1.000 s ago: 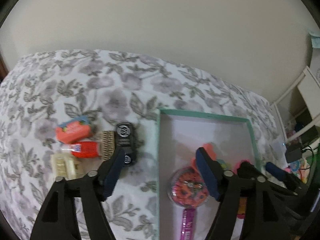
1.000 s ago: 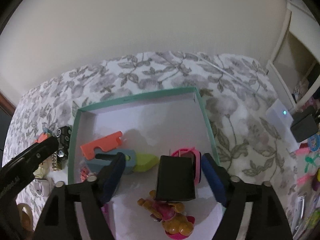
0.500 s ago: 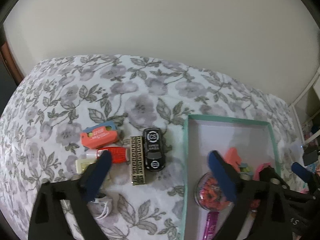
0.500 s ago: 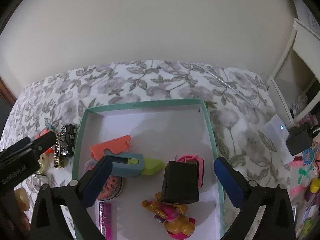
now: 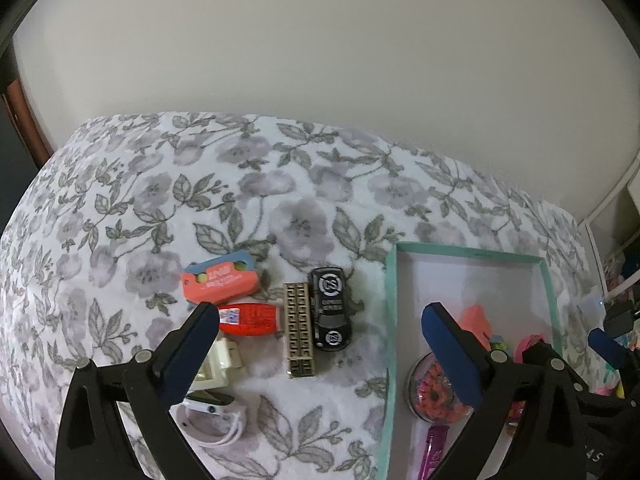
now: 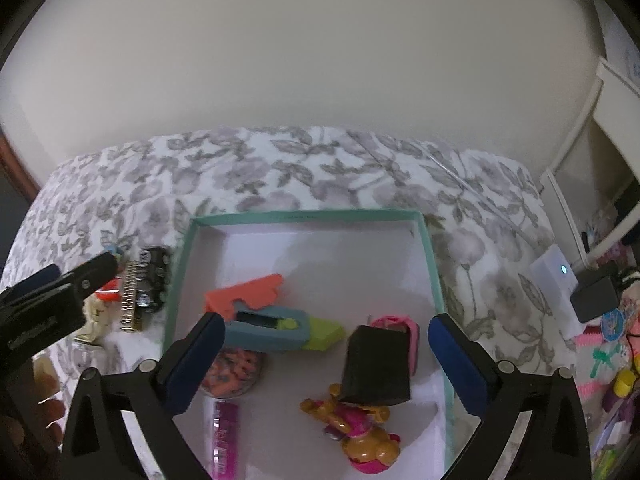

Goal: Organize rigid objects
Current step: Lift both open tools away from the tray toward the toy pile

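Black car is lying on the bed beside the teal box, long axis pointing away, ahead between the left gripper jaws, which have just been opening wide, empty. Right gripper is hovering empty, equally spread, over the box.

Both tongs have just been opening: the right tongs have let go the black rectangular block, the left tongs spread empty.

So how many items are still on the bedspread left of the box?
6: orange block, red tube, gold bar, black car, cream piece, white watch. Gripper fingers may hide more.
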